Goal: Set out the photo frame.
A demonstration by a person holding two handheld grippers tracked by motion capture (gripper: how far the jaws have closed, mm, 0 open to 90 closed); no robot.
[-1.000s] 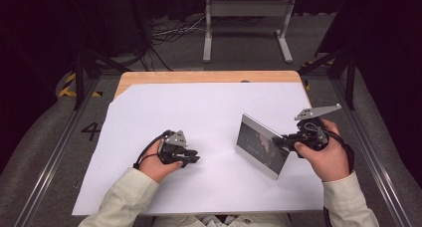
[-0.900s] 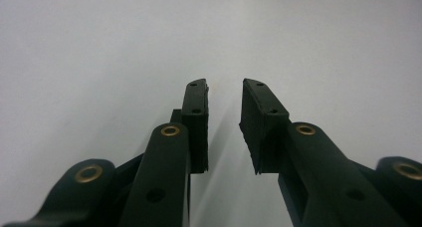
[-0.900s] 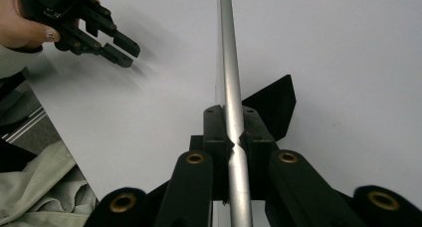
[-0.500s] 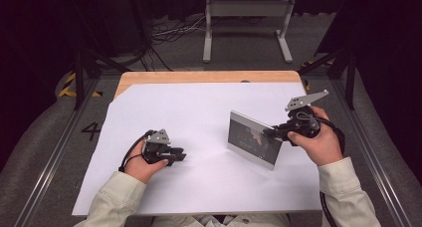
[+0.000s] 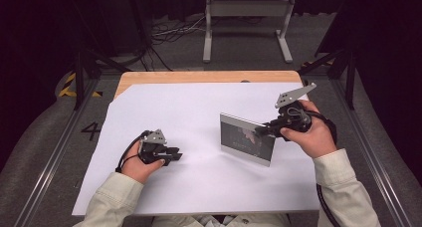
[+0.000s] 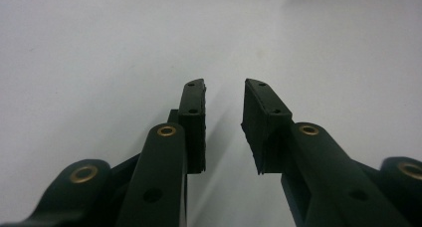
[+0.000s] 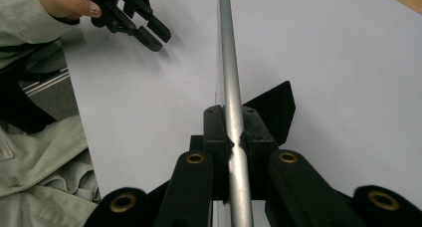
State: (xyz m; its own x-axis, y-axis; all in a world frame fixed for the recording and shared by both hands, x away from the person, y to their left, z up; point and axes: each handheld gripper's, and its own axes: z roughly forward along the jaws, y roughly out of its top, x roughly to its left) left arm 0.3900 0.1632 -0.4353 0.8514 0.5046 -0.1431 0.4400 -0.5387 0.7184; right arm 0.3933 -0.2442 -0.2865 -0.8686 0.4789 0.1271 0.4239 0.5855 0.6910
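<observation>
Mid-carry step: right gripper [image 5: 266,129] clamped on the top edge of a framed mirror [image 5: 246,146], metal rim pinched between both pads in the right gripper view [image 7: 234,112]. Mirror upright, slightly tilted, right of centre on the white sheet [image 5: 199,107]; can't tell whether the bottom edge touches the sheet or hangs just above it. Black back stand [image 7: 271,110] folded out behind the frame. Left gripper [image 5: 174,155] low over the sheet near the front left, well apart from the mirror, jaws parted with nothing between them [image 6: 224,127]. Next move, as a guess: set the mirror down on its stand and release, or bring the left in to steady the free side. Calls for keeping the thin rim square in the pads, since a one-edge grip lets the frame swing or twist, and for lowering until the stand foot bears before opening.
</observation>
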